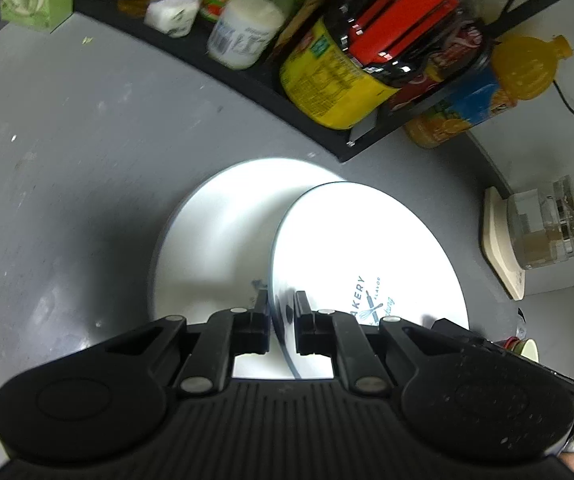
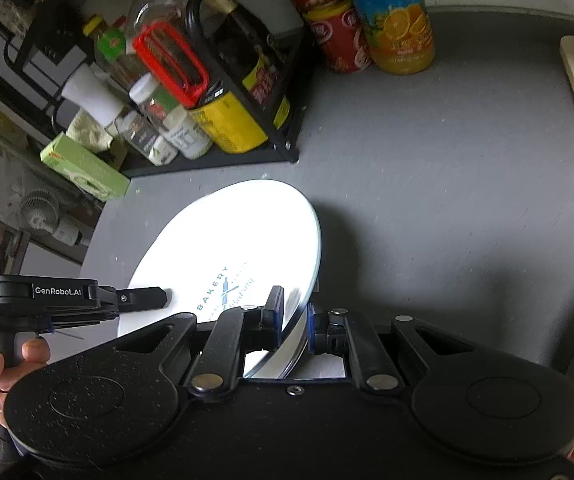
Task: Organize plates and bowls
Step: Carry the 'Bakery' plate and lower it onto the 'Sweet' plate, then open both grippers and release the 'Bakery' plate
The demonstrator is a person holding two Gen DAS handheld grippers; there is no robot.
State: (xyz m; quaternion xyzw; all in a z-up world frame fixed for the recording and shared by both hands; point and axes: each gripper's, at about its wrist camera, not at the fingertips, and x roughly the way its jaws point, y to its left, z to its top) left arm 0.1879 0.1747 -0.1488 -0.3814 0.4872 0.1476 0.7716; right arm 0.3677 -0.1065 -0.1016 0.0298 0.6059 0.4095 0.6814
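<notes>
Both grippers pinch the same white BAKERY plate (image 2: 227, 256) by its rim, the left gripper (image 1: 281, 312) from one edge, the right gripper (image 2: 293, 316) from the opposite, holding it tilted above a second white plate (image 1: 211, 240) on the grey counter (image 1: 67, 160). Close behind stands a black rack (image 2: 247, 80) crowded with a yellow jar (image 1: 327, 84), spice bottles (image 2: 159, 120) and an orange juice bottle (image 2: 399, 20); a green box (image 2: 83, 168) sits beside it.

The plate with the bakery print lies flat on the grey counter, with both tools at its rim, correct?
Not flat: the plate is tilted, lifted over a second plate, as the left wrist view shows. Both the left tool and right tool do grip its rim.
</notes>
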